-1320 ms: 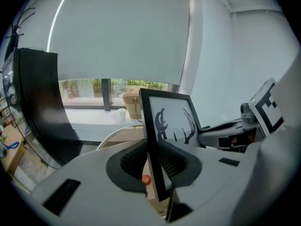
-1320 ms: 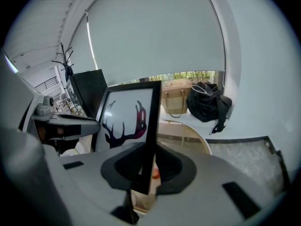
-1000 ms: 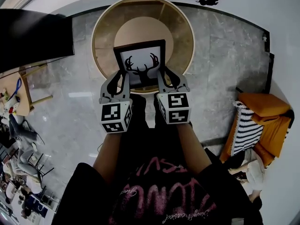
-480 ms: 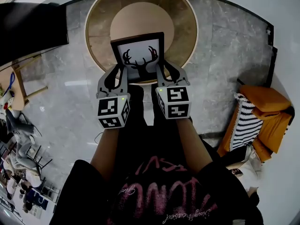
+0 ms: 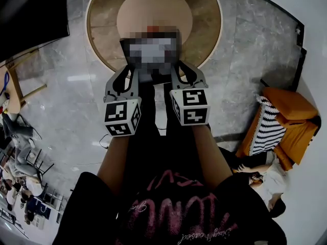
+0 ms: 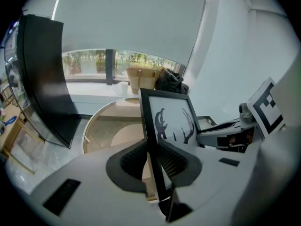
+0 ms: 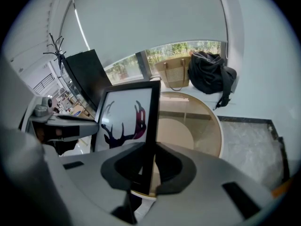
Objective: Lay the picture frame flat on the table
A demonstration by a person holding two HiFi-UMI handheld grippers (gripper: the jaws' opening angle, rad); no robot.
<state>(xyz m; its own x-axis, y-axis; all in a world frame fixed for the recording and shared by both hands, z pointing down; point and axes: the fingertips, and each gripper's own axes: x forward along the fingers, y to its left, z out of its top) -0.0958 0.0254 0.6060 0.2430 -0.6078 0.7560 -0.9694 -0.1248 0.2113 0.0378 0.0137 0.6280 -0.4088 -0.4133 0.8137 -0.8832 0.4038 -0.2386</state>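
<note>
So the picture frame is a thin black one, with a white print of dark antlers. It's upright, not flat. The left claw pinches its left edge and the right claw its right edge, over the near rim of the round wooden counter.

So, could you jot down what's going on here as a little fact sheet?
Item held: picture frame, black border, antlered deer silhouette
Frame pose: roughly upright, not yet flat
Left gripper: shut on the frame's left edge
Right gripper: shut on the frame's right edge
Underneath: round table, wooden rim, see-through top
Frame touching table: cannot tell
Operator: a person, standing, one gripper in each hand
</note>
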